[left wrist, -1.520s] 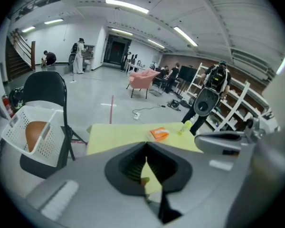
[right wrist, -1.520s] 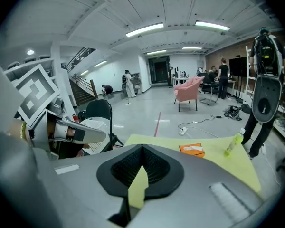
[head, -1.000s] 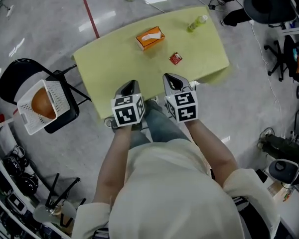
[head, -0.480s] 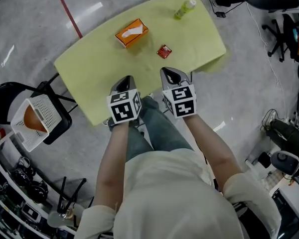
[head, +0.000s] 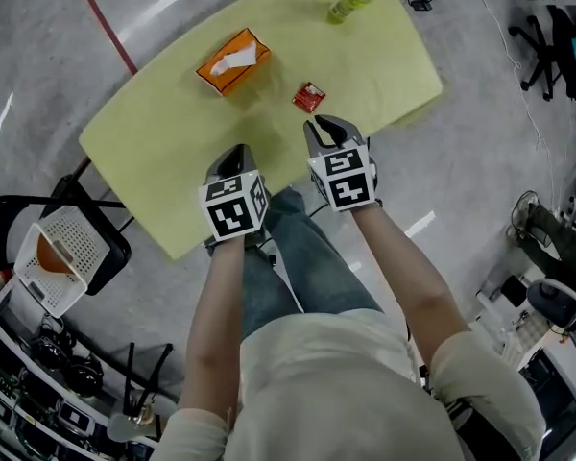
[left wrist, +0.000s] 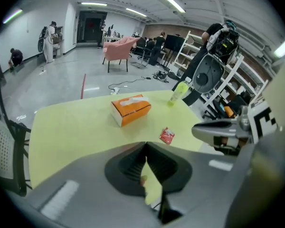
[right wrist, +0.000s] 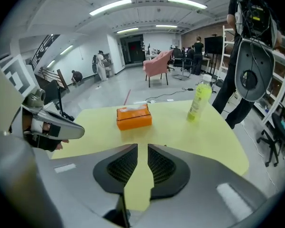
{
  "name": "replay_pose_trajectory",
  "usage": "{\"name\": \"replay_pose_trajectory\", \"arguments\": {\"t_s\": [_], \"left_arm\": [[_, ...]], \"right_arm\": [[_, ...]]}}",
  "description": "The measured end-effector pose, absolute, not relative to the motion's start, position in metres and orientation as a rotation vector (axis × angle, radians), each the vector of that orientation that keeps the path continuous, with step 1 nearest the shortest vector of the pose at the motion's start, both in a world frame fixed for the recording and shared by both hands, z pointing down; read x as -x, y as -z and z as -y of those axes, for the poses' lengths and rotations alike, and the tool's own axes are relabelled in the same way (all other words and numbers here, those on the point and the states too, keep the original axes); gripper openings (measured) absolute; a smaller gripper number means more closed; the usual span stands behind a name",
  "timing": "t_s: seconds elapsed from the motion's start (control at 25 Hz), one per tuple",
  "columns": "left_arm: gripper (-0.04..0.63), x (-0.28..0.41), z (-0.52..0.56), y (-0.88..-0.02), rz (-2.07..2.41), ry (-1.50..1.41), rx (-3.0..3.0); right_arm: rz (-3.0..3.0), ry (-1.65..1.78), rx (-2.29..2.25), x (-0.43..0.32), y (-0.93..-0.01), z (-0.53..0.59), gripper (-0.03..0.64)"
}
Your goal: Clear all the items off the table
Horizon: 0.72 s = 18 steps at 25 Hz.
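Seemingly outside right gripper view: packet [head: 309, 96]

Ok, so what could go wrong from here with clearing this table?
The bottle stands upright near the far edge of the table; a careless nudge might tip it or roll it off. The red packet is small and lies flat, just ahead of the right hand-held gripper, whose jaws have just been opening with nothing between them. They may slide over the packet or push it away instead of pinching it.
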<state>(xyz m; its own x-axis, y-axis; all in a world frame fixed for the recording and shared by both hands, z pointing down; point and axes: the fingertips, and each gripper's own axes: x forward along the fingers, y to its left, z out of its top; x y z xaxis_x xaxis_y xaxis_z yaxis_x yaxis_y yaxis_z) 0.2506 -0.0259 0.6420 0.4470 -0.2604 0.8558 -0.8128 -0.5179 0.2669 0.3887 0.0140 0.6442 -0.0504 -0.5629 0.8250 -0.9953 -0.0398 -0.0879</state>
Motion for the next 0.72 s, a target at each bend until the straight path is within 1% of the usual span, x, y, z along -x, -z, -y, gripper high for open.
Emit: {"name": "replay_pose_trajectory", "arguments": {"t_s": [0.24,0.56,0.72], "left_arm": [[0.011,-0.262,0.027,-0.675,0.873,-1.049,-1.980],[0.011,-0.269,0.022,-0.707,0.837,-1.086,-1.963],[0.011,-0.270,0.023,-0.719,0.830,-1.093,-1.951]], "right_arm": [[1.630,-0.973,-1.574,-0.401,-0.702,-0.007,0.104],[1.601,-0.987,-1.508,-0.407,-0.761,-0.003,0.124],[1.585,-0.987,-1.483,-0.408,-0.783,0.000,0.149]]}}
